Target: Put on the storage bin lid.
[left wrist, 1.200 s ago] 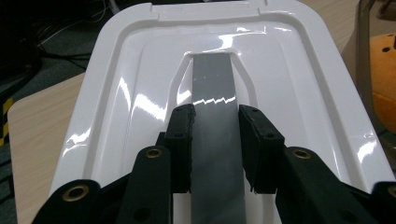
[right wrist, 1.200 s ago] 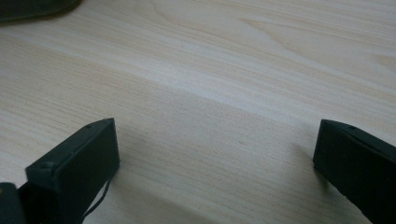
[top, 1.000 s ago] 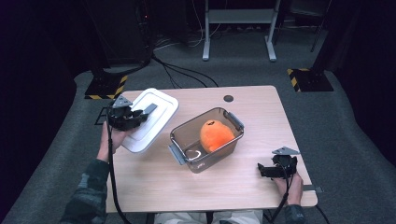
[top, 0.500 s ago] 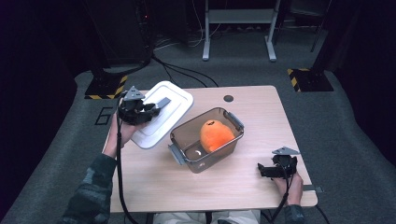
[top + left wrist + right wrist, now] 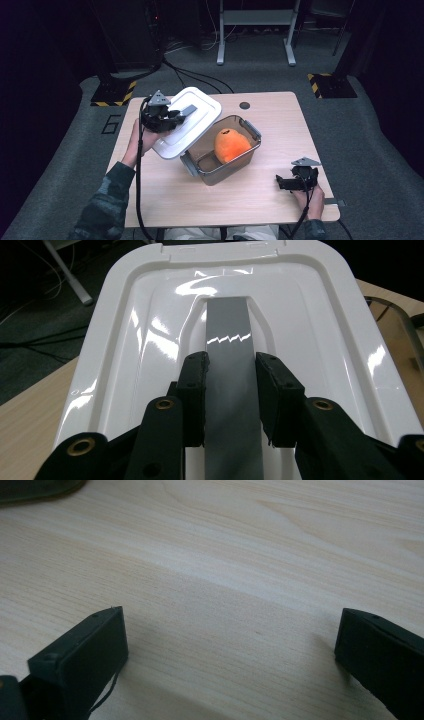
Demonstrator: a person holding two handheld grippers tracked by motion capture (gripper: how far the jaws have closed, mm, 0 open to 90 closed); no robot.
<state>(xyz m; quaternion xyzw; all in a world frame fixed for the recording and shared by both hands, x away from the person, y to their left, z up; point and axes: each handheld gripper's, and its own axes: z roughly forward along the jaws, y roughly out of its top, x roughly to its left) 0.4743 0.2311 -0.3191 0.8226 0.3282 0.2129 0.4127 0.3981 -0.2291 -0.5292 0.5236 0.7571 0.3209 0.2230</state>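
Left gripper: upper left of the high view, in my left hand; its jaws are closed on the grey handle of the lid. In the left gripper view I see the two black pads pressed against both sides of that grey strip.

Lid: white, rounded corners, carried clear of the table and tilted. In the high view it lies left of centre, and its lower right edge overlaps the left rim of the box. From the left gripper view I look along its glossy top, with the handle running down its middle.

Box: clear, grey-tinted, with grey latches at both ends; it stands at the centre of the high view, set diagonally, uncovered over most of its opening.

Orange: inside the box, toward its right end, resting on the floor of the box.

Right gripper: lower right of the high view, in my right hand, low over the table and well apart from the box. In the right gripper view its jaws stand wide apart with nothing but bare wood between them.

Table: pale wood, with a small dark round spot near the far edge, above the box in the high view.
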